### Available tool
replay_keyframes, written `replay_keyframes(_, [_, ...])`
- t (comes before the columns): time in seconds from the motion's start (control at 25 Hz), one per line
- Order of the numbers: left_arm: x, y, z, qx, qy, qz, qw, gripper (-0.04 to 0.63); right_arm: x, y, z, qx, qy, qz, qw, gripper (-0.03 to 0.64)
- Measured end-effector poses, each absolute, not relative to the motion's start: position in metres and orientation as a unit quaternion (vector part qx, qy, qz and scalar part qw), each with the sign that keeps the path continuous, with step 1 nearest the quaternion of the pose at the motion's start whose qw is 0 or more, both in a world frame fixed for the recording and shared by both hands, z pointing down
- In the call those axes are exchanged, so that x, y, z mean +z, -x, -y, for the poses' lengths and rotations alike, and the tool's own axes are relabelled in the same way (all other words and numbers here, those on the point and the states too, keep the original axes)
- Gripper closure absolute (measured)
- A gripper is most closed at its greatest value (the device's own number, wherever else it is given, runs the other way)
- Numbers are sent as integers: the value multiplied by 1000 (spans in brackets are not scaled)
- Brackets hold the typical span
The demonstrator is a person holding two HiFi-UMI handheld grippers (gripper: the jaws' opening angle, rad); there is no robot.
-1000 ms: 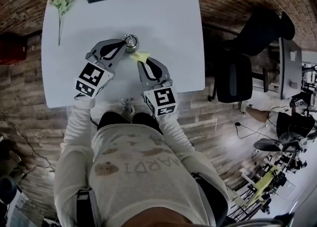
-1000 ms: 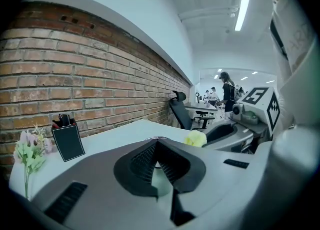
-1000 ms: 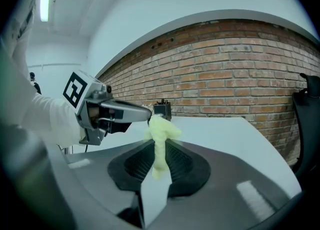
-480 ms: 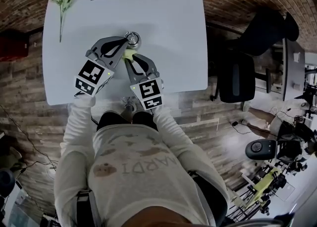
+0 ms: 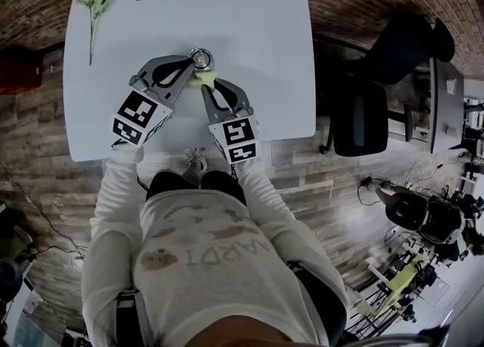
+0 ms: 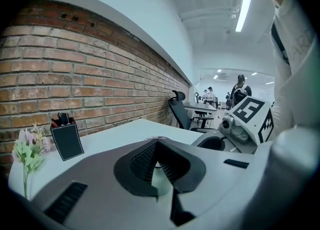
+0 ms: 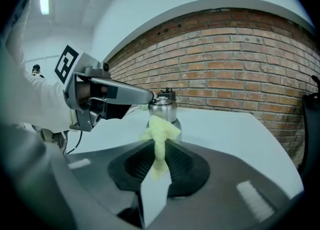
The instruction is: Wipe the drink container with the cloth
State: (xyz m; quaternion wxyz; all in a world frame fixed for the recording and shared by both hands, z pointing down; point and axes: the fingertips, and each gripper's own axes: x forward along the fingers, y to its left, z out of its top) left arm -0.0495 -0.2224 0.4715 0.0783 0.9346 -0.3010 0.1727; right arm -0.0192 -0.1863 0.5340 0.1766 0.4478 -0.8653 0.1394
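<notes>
Steel drink container [image 7: 163, 107] stands upright on the white bench [image 5: 249, 28], dead ahead of the right gripper [image 7: 159, 147], its jaws clamped on the yellow cloth [image 7: 159, 133] at the flask's near side, while the left gripper [image 6: 157, 144] pinches its cap.
</notes>
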Motion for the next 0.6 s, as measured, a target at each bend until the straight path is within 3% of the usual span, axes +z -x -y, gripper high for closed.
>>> replay_keyframes(0.6, [472, 51, 222, 168, -937, 295, 83, 594, 570, 6, 197, 152, -464, 845, 220, 543])
